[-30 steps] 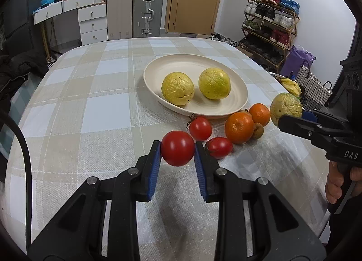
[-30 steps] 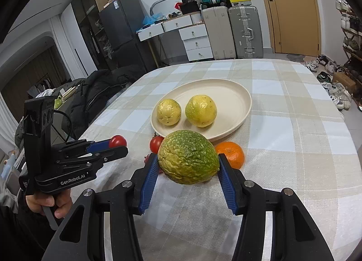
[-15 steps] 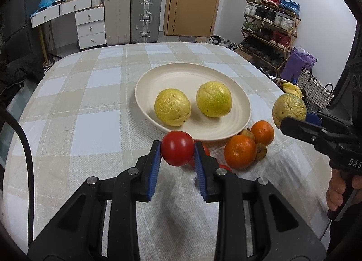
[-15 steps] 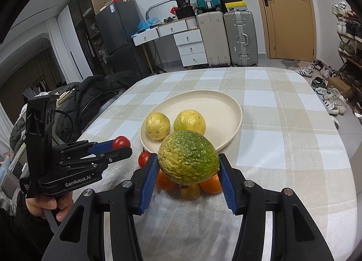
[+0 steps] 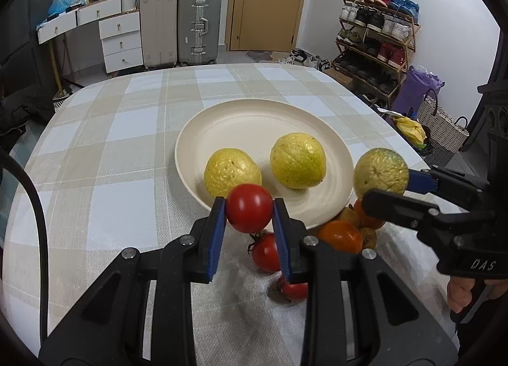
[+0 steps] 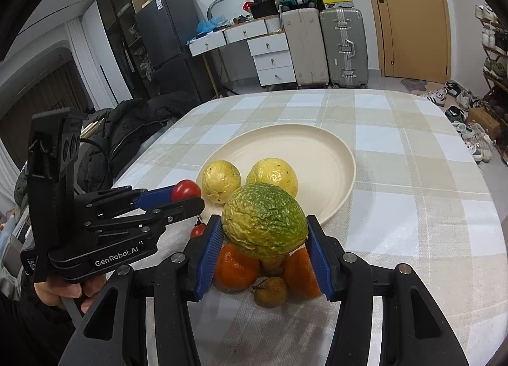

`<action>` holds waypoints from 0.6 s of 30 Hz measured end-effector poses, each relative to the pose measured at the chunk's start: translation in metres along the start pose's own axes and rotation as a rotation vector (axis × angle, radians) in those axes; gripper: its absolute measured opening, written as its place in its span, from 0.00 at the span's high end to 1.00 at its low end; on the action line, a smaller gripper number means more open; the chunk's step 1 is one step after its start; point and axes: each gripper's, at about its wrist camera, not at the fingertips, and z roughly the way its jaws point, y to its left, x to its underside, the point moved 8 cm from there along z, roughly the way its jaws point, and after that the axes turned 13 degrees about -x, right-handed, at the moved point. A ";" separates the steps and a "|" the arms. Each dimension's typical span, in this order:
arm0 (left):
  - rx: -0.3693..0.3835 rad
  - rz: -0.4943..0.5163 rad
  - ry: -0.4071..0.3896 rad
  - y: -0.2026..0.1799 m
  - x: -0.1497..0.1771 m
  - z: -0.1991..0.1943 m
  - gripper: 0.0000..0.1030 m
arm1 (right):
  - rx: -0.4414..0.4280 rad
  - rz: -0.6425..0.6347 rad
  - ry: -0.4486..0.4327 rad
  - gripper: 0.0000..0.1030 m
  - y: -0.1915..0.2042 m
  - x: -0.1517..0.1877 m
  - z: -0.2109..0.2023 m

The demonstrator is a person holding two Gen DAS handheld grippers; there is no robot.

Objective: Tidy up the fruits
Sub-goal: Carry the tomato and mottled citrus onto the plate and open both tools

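Left tongs (image 5: 249,209): closed on a smooth, glossy round tomato (image 5: 249,208), pinched between ribbed blue pads and held above the near rim of the plate.
Right tongs (image 6: 264,239): clamped on a wrinkled green-yellow fruit (image 6: 264,220), egg-shaped, its skin puckered and leathery; it is carried over the oranges.
Plate (image 5: 254,118): a shallow cream oval with a matte surface, set on the bench; two round, pitted yellow fruits (image 5: 232,170) are laid side by side in its near half.
Bench (image 5: 120,143): covered by a woven cloth checked in beige, white and pale blue.
Loose fruit: two dimpled oranges (image 6: 236,266) and small brownish round fruits (image 6: 270,291) are bunched just outside the plate's near rim; two more tomatoes (image 5: 265,251) with stems lie beside them.
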 end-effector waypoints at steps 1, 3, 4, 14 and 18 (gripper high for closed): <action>0.001 0.000 0.002 0.000 0.000 0.000 0.74 | 0.001 -0.001 0.002 0.49 0.000 -0.001 0.002; 0.005 0.002 0.006 -0.002 -0.001 0.004 0.74 | 0.000 -0.003 0.006 0.49 -0.001 -0.002 0.005; 0.004 0.003 0.009 -0.003 -0.002 0.005 0.74 | 0.000 -0.002 0.007 0.49 -0.002 -0.003 0.007; 0.014 0.015 0.031 -0.011 -0.004 0.021 0.74 | -0.012 0.012 0.042 0.49 -0.008 -0.003 0.026; 0.015 0.019 0.044 -0.011 -0.004 0.029 0.74 | -0.003 0.009 0.053 0.49 -0.011 -0.003 0.033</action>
